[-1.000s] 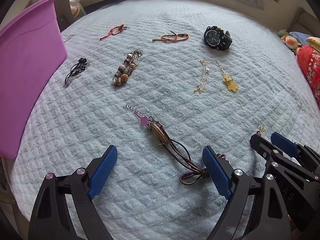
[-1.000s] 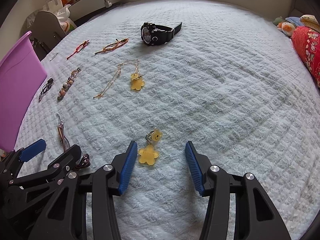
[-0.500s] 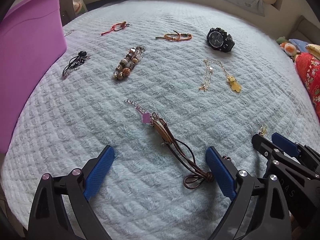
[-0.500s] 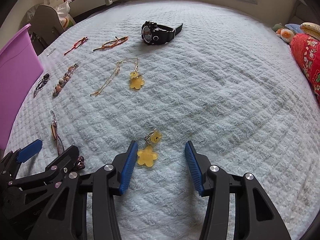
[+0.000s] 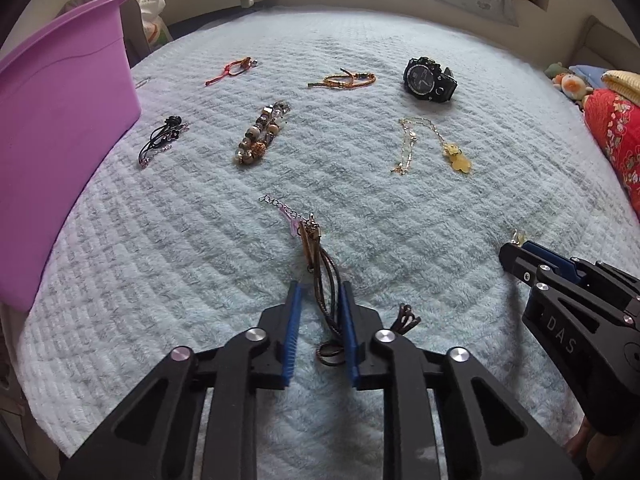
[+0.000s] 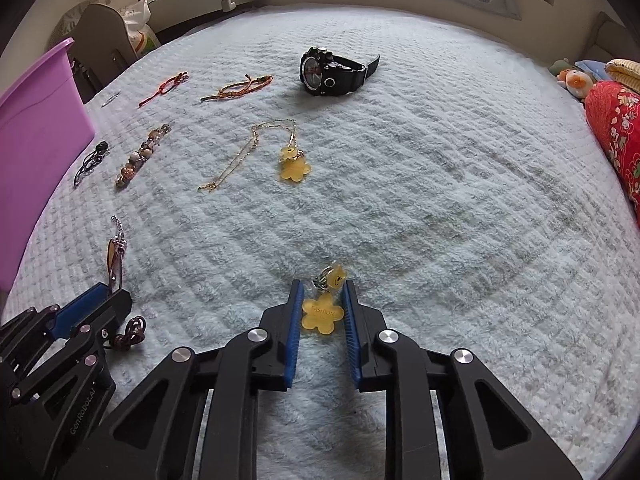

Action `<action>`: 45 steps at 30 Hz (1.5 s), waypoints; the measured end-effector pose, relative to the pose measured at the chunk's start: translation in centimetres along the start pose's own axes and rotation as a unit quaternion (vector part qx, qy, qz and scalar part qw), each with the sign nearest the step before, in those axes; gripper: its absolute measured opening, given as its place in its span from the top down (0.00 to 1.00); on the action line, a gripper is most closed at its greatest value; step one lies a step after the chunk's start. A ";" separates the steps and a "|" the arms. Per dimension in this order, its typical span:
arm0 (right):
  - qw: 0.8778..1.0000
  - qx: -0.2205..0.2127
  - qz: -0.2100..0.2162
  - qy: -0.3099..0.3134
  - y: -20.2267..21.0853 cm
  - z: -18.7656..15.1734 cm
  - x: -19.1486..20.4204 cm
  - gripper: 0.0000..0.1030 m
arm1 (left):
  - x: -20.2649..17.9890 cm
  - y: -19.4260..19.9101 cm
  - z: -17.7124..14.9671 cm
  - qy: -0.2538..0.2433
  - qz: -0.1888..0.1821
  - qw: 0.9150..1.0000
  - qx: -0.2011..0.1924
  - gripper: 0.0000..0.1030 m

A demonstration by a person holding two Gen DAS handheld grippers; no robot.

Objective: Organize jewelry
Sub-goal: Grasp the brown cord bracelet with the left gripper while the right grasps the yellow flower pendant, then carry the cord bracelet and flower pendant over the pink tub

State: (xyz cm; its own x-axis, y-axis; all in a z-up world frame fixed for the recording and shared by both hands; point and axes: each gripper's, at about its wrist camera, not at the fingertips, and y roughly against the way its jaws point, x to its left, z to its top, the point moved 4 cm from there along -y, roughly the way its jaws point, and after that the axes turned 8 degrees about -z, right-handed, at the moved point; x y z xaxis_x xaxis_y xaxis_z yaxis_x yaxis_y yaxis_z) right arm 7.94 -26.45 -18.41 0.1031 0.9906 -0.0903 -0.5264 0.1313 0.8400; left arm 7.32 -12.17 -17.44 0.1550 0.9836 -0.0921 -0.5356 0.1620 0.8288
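On the pale blue blanket point(image 5: 400, 208) a brown cord bracelet point(image 5: 326, 280) with a chain end runs back between the blue pads of my left gripper point(image 5: 320, 292). Its jaws are closing. The cords lie against the right pad, and a gap shows at the left pad. My right gripper point(image 6: 322, 292) is also closing, its pads touching both sides of a yellow flower charm point(image 6: 322, 312) with a small smiley tag. The two grippers sit side by side, and each shows at the edge of the other's view.
A purple bin point(image 5: 52, 120) stands at the left edge. Farther back lie a black watch point(image 5: 428, 80), a gold necklace point(image 5: 412, 144) with a yellow pendant, a beaded bracelet point(image 5: 262, 132), a black cord piece point(image 5: 162, 140) and red point(image 5: 232, 70) and orange point(image 5: 344, 80) cords. A red cushion point(image 5: 616, 132) lies right.
Both grippers' jaws have narrowed from wide apart. The left pads swept the brown cords together between them. The right pads came in against the flower charm. Neither hand shifted.
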 end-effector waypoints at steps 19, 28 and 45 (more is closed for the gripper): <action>0.999 -0.006 0.018 -0.048 4.1 -0.3 -1.0 0.81 | 2.0 3.9 1.0 0.005 -0.078 0.997 -0.004 0.96; 0.998 -0.028 0.028 -0.050 8.1 0.1 0.7 0.81 | 3.6 8.1 2.5 -0.004 -0.091 0.995 -0.031 0.96; 0.991 -0.101 0.088 -0.027 18.0 4.5 8.2 0.81 | 9.7 19.0 7.7 -0.041 -0.080 0.989 -0.117 0.96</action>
State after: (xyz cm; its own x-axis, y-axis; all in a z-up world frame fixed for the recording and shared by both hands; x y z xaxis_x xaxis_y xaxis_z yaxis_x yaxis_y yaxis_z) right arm 3.13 -16.09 -1.59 0.0375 0.9960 0.0814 -0.6983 -0.0322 0.7151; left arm 5.02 -0.16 1.70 0.3154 0.9355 -0.1592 -0.6742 0.3389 0.6561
